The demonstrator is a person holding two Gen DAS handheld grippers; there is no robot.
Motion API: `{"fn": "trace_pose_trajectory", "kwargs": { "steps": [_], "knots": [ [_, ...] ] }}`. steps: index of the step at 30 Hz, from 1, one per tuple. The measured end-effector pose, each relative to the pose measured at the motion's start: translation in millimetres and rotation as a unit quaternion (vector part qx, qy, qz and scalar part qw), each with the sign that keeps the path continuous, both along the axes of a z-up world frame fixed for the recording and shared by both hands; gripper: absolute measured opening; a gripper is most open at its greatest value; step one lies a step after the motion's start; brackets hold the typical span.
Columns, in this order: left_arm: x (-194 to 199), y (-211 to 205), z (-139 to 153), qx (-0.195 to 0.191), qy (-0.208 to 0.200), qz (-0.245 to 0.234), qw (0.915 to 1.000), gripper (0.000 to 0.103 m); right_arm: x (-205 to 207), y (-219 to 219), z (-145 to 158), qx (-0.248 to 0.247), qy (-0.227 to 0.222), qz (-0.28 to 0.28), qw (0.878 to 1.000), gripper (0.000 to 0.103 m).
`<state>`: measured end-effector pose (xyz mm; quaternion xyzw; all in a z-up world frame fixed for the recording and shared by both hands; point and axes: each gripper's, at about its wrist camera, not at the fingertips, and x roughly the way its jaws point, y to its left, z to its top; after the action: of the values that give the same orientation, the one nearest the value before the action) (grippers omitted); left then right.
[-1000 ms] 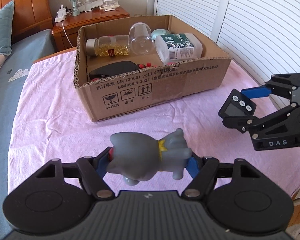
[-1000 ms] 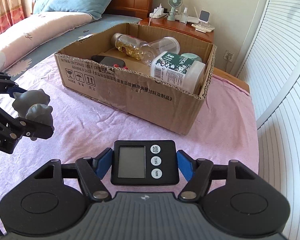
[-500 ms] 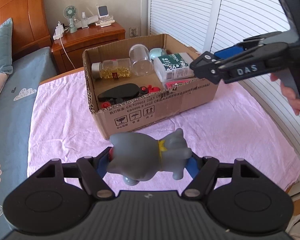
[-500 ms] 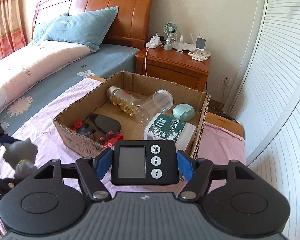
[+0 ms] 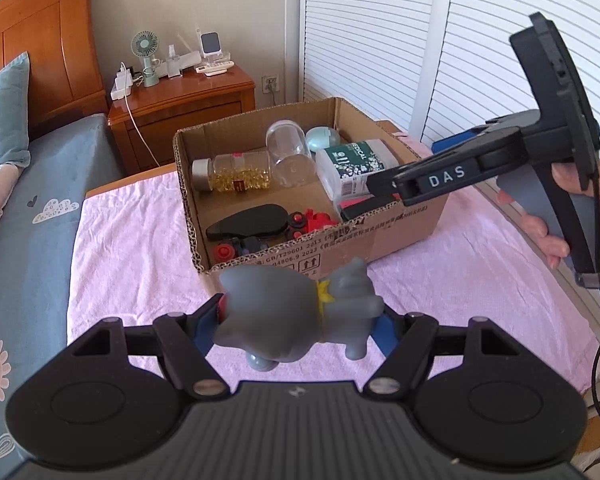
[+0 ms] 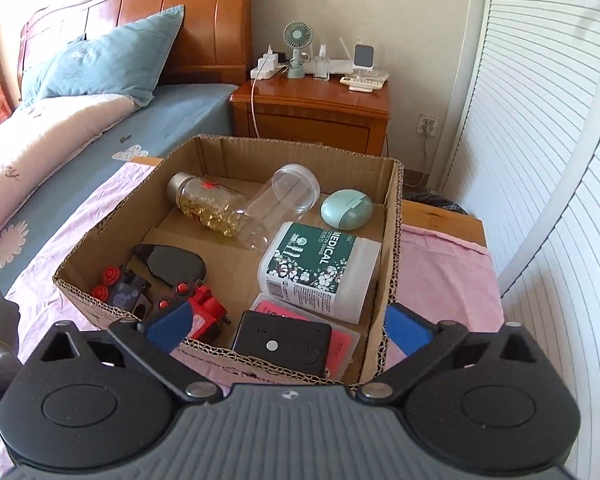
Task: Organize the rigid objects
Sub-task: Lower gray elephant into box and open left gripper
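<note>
1. Grey rubber elephant toy sits low in the centre of the left wrist frame, clamped sideways between the blue pads of the left tool, with its head toward the left pad.
2. Behind it, at mid-frame, an open cardboard box stands on a worktop covered with a pink cloth.
3. At the right of that frame a hand holds the right tool, its fingers reaching over the box's near right corner.
4. In the right wrist frame the right tool is opening, its blue pads spread wide with nothing pressed between them.
5. Below the gap, a black timer lies face down in the box's near right corner, on top of a pink flat case.
6. Also in the box: a white bottle with a green "MEDICAL" label, a pale green oval case, a clear empty jar lying on its side, a capsule bottle, a black oval case and a red and black toy vehicle.
7. Beyond the box, at the top of the frame, a wooden nightstand carries a small green fan; a bed with a blue pillow fills the upper left.
</note>
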<state>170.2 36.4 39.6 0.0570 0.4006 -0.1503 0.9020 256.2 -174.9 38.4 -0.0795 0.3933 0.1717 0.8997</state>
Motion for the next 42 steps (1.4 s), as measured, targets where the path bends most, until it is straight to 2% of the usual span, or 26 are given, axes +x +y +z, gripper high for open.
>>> {"fn": "trace_pose_trajectory", "kwargs": {
  "steps": [8,13,18,23,24,25,26,27,29,36,42],
  "knots": [
    [39.7,-5.0,17.7,-0.004,-0.015,0.008,0.9998,0.073,-37.3,-10.3,11.3,-0.020,-0.007,-0.045,0.999,0.103],
    [79.8,-17.7,19.4,-0.001,-0.006,0.014,0.9999,0.073,-64.8,-18.8,13.7,0.002,0.000,-0.059,0.998,0.103],
    [116.7,-37.4,2.5,0.006,0.020,0.013,0.9997,0.074,-78.8,-26.3,10.6,0.022,0.010,-0.075,0.997,0.103],
    [139.0,-52.1,-18.9,0.030,0.027,0.020,0.9990,0.075,-82.5,-31.3,6.4,0.014,0.019,-0.089,0.996,0.103],
    [141.8,-54.1,-21.8,0.033,0.026,0.020,0.9989,0.076,-83.6,-33.2,6.6,0.017,0.020,-0.092,0.995,0.103],
    [144.3,-55.4,-23.4,0.035,0.022,0.018,0.9990,0.082,-85.4,-35.4,6.9,0.021,0.020,-0.094,0.995,0.103],
    [144.8,-56.7,-23.4,0.038,0.014,0.021,0.9989,0.091,-86.1,-36.7,7.3,0.024,0.020,-0.095,0.995,0.103],
    [143.4,-57.1,-22.1,0.042,0.002,0.026,0.9988,0.093,-86.7,-39.1,7.6,0.026,0.020,-0.098,0.995,0.103],
    [137.2,-56.8,-14.7,0.041,-0.030,0.028,0.9983,0.094,-86.1,-39.9,7.2,0.026,0.022,-0.100,0.994,0.103],
    [96.0,-44.2,29.6,0.022,-0.085,0.043,0.9952,0.101,-84.4,-39.0,9.3,0.024,0.025,-0.106,0.994,0.103],
    [38.7,-37.9,55.7,0.043,-0.069,0.066,0.9945,0.102,-84.1,-37.7,17.2,0.008,0.025,-0.129,0.991,0.103]
  ]
}}
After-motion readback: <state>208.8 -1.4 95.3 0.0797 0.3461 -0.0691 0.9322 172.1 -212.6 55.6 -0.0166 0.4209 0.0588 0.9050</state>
